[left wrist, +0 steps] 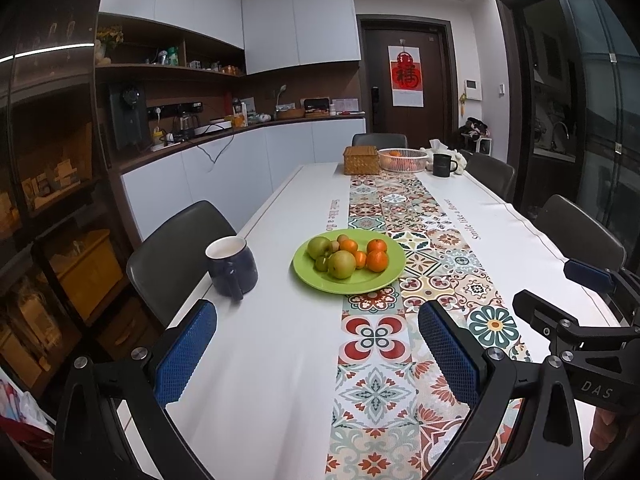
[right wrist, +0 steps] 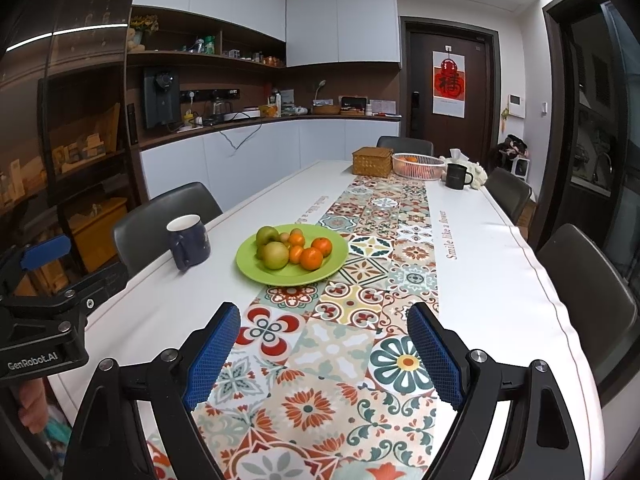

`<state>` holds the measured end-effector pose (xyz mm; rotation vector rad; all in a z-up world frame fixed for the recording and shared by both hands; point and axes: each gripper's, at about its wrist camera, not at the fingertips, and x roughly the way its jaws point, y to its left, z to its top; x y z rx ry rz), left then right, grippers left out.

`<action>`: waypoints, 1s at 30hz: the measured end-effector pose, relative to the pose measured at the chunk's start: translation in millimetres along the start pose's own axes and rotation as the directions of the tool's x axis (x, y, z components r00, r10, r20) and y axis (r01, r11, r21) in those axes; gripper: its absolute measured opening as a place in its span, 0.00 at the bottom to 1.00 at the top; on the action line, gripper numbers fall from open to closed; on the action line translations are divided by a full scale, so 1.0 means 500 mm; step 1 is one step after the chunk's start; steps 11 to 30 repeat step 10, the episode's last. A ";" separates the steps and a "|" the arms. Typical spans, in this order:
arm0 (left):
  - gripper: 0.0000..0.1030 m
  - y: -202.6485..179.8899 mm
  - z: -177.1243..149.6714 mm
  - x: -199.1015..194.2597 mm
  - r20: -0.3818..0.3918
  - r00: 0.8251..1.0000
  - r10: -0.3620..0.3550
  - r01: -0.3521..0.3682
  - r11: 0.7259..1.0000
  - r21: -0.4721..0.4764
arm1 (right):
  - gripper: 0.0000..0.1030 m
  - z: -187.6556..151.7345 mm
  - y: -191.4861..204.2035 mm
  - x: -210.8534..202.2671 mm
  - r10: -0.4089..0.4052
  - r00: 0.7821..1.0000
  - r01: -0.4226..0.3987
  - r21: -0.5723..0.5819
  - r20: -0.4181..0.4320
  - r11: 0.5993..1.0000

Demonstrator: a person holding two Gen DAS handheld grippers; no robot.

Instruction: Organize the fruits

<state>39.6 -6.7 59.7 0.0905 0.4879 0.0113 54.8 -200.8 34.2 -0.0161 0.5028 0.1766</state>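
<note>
The green plate [left wrist: 384,276] of fruit [left wrist: 348,256] (oranges and green ones) sits in the middle of the frame. The left gripper [left wrist: 316,316] and right gripper [right wrist: 322,316], both low down, are spread wide and hold nothing.

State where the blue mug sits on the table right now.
In both views the blue mug stands upright near the table's left edge, just left of the green plate, apart from it.
</note>
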 end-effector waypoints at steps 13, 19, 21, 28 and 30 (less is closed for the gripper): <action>1.00 -0.002 -0.006 0.007 -0.010 1.000 0.003 -0.003 1.000 -0.005 | 0.84 -0.003 0.000 0.002 0.001 1.000 -0.001 0.000 -0.003 1.000; 1.00 -0.002 -0.006 0.007 -0.010 1.000 0.003 -0.003 1.000 -0.005 | 0.84 -0.003 0.000 0.002 0.001 1.000 -0.001 0.000 -0.003 1.000; 1.00 -0.002 -0.006 0.007 -0.010 1.000 0.003 -0.003 1.000 -0.005 | 0.84 -0.003 0.000 0.002 0.001 1.000 -0.001 0.000 -0.003 1.000; 1.00 -0.002 -0.006 0.007 -0.010 1.000 0.003 -0.003 1.000 -0.005 | 0.84 -0.003 0.000 0.002 0.001 1.000 -0.001 0.000 -0.003 1.000; 1.00 -0.002 -0.006 0.007 -0.010 1.000 0.003 -0.003 1.000 -0.005 | 0.84 -0.003 0.000 0.002 0.001 1.000 -0.001 0.000 -0.003 1.000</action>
